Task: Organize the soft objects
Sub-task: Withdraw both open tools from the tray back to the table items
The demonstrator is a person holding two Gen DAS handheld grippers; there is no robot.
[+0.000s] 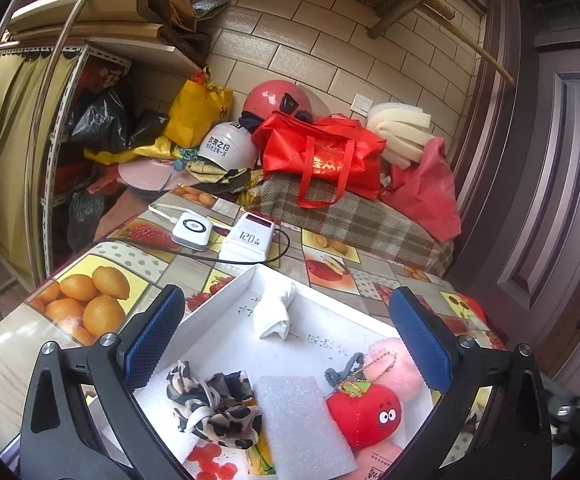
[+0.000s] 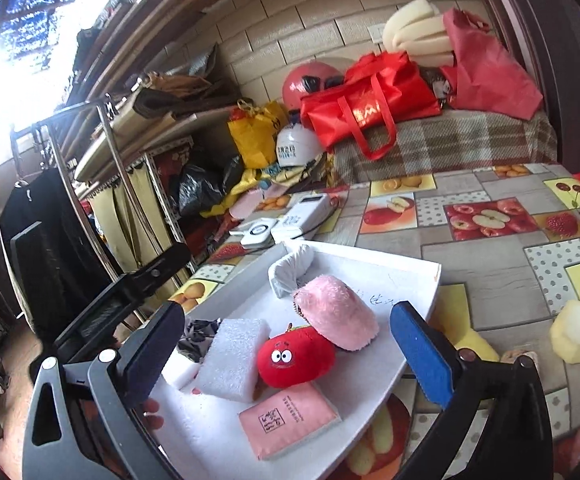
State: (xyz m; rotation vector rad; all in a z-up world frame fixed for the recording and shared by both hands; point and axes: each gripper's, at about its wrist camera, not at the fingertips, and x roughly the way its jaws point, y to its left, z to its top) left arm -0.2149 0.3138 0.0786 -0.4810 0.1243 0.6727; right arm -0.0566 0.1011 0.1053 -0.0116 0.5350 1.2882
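Note:
A white tray (image 1: pixel 226 292) rests on the fruit-print tablecloth (image 1: pixel 90 296). It holds a rolled white cloth (image 1: pixel 274 308), a leopard-print scrunchie (image 1: pixel 214 408), a white foam sheet (image 1: pixel 301 424), a red apple plush (image 1: pixel 365 412) and a pink plush (image 1: pixel 393 364). My left gripper (image 1: pixel 288 290) stands open over the tray's near side, with nothing between its blue pads. My right gripper (image 2: pixel 288 308) is open too, above the tray (image 2: pixel 409 268), with the apple plush (image 2: pixel 293 356), pink plush (image 2: pixel 337 312), foam block (image 2: pixel 234 356) and a pink packet (image 2: pixel 290 420) lying below the gap. A pale yellow soft lump (image 2: pixel 573 332) lies on the table to the right.
A white power bank (image 1: pixel 246 236) and a charger (image 1: pixel 192 230) with a black cable lie just beyond the tray. Behind them are a red bag (image 1: pixel 321 156), helmets and bags on a plaid cover (image 1: pixel 361 220). Metal shelving (image 1: pixel 62 152) stands left, a dark door (image 1: pixel 549 160) right.

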